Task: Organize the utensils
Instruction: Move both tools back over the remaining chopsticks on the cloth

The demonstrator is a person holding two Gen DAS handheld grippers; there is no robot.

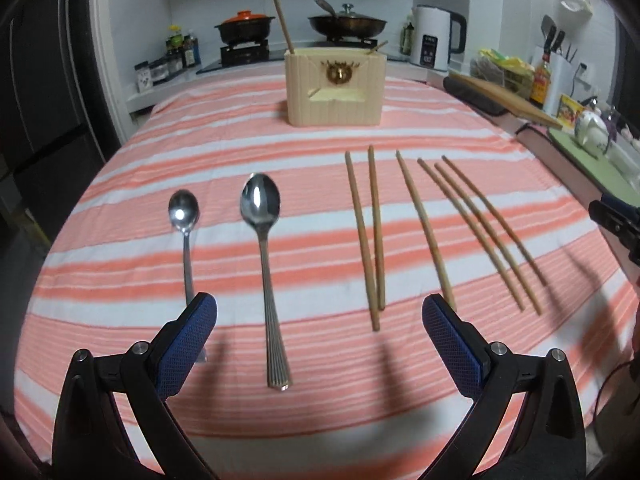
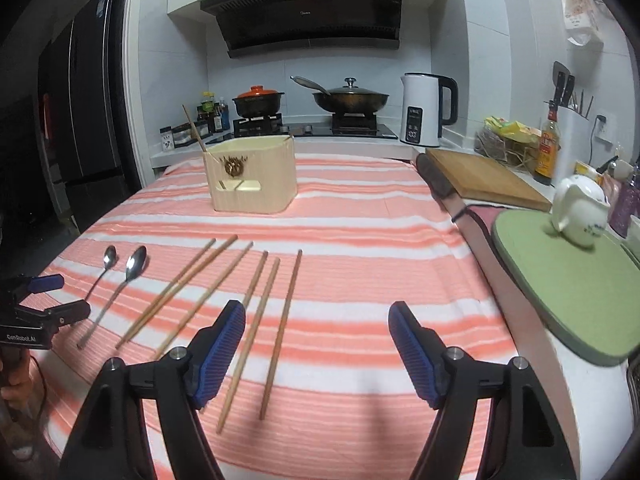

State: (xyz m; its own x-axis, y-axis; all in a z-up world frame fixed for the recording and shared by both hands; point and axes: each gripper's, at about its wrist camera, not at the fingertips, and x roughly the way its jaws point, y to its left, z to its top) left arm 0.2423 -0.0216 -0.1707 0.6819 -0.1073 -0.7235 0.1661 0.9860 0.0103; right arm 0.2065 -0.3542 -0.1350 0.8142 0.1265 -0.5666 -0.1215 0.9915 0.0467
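While both tools [image 1: 320,320] [image 2: 317,340] gape, chopsticks [image 2: 276,332] lie between.

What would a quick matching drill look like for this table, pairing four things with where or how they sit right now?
Things:
1. big spoon
2. small spoon
3. cream holder
4. left gripper

States:
A. stands at the far end of the striped cloth, one chopstick leaning out of it
B. lies outermost on the left of the row
C. jaws wide apart, holding nothing
D. lies flat between the other spoon and the chopsticks

Pairs: 1-D, 2-B, 3-A, 4-C
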